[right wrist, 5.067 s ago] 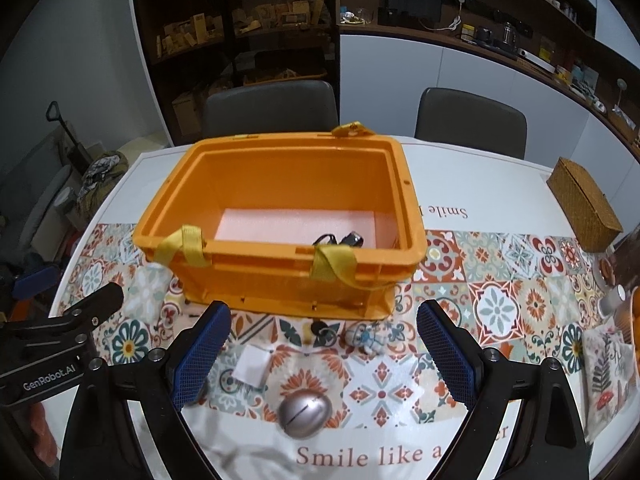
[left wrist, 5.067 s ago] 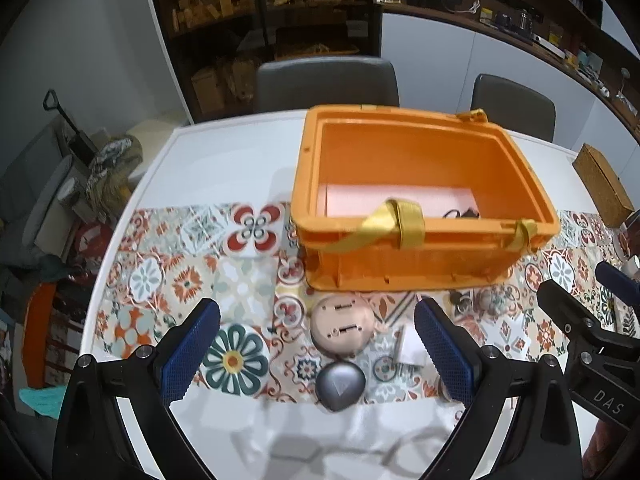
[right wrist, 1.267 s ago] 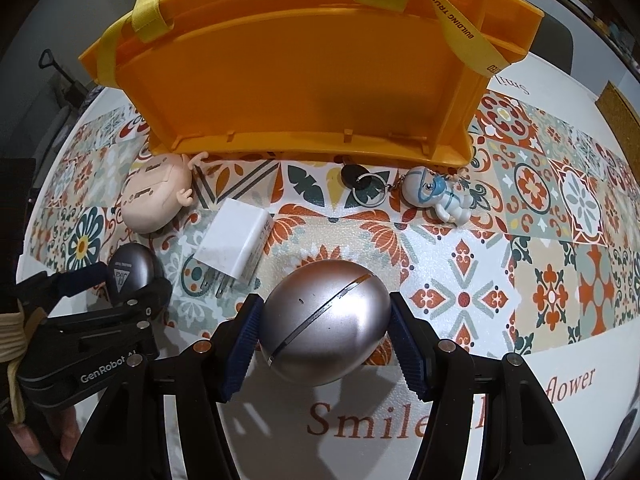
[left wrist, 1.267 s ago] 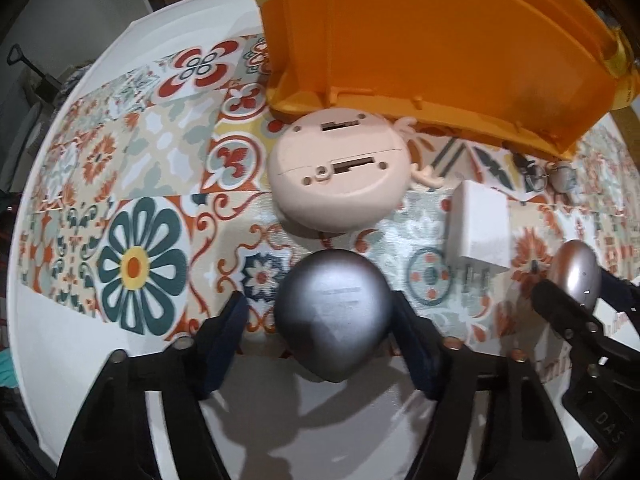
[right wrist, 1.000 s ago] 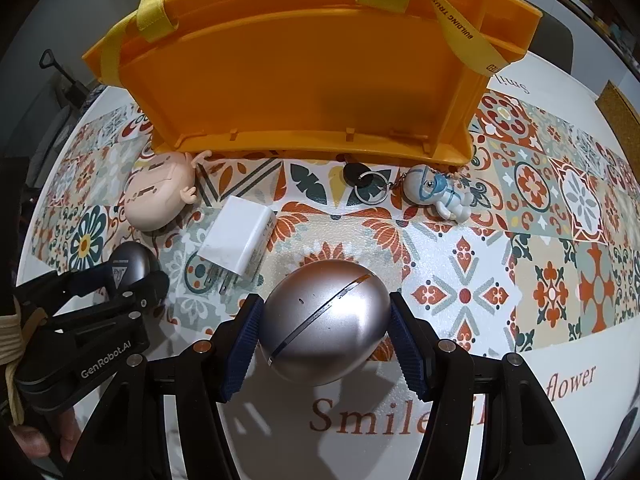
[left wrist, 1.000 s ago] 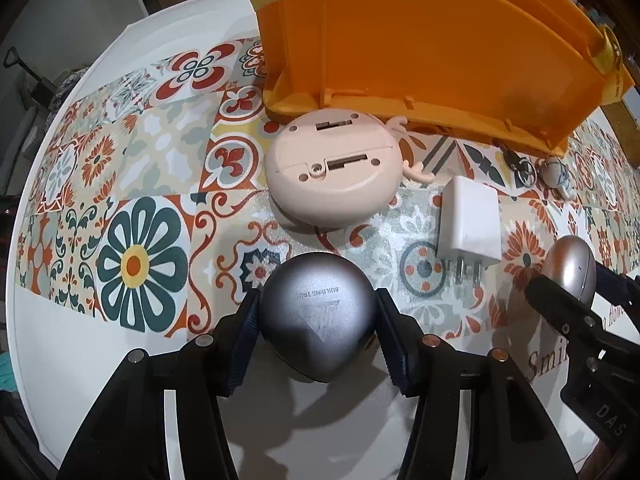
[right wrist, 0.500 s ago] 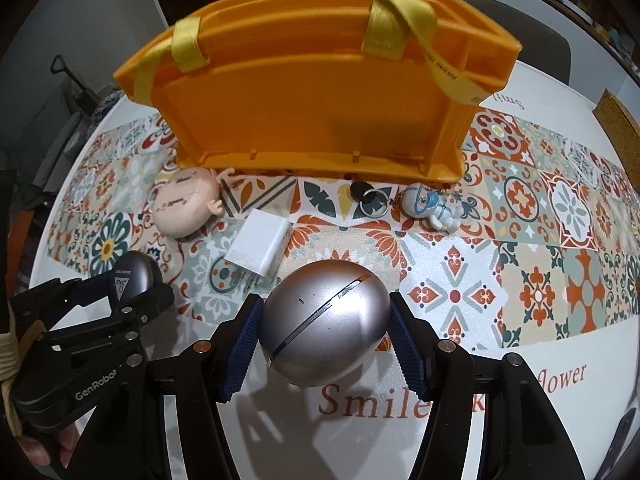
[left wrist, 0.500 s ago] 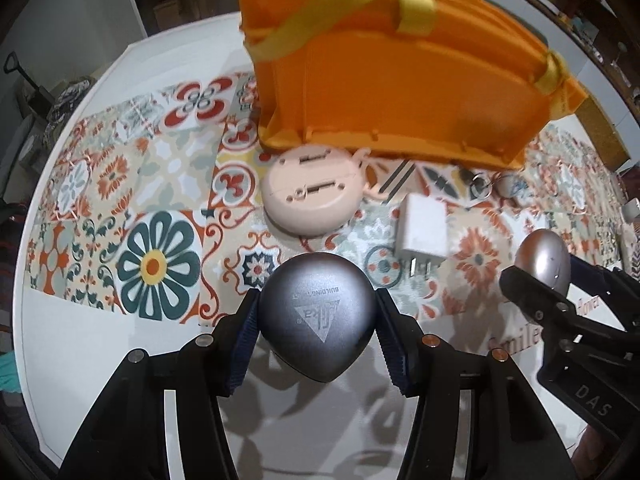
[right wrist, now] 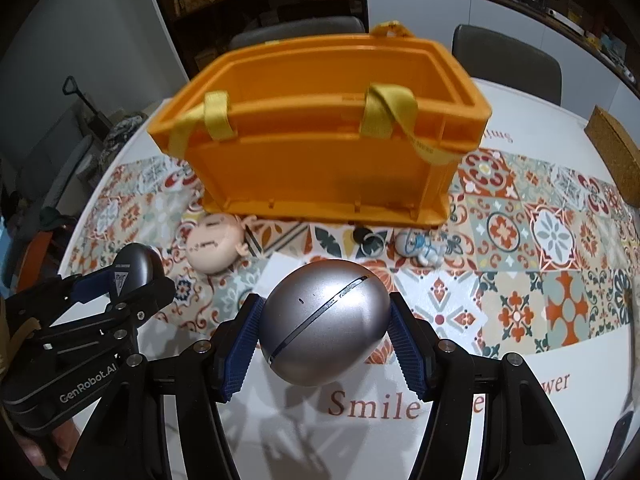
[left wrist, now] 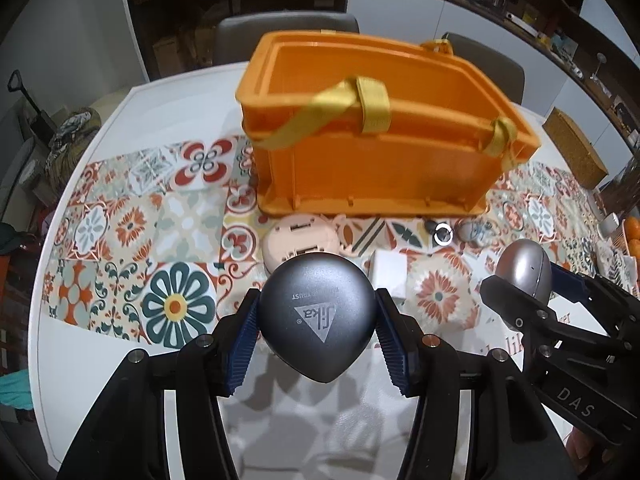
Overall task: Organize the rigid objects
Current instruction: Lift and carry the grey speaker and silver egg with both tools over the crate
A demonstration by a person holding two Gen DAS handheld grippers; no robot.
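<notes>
While ribbed pads [left wrist: 240, 344] pinch the matte teardrop case [left wrist: 316, 316]; glossy egg [right wrist: 326, 322].

crate [left wrist: 372, 168] far centre on table [left wrist: 160, 92], two chairs [left wrist: 286, 36] behind. doll head [left wrist: 302, 240], charger [left wrist: 387, 272], keyring [left wrist: 443, 235], small figure [right wrist: 420, 249] in row left to right, near of crate. box [left wrist: 574, 146] far right. teardrop case [left wrist: 318, 322] left, egg case [right wrist: 326, 326] right, both above table.

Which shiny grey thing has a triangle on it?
The dark grey teardrop-shaped case in the left gripper; the silver egg-shaped case shows only a seam.
</notes>
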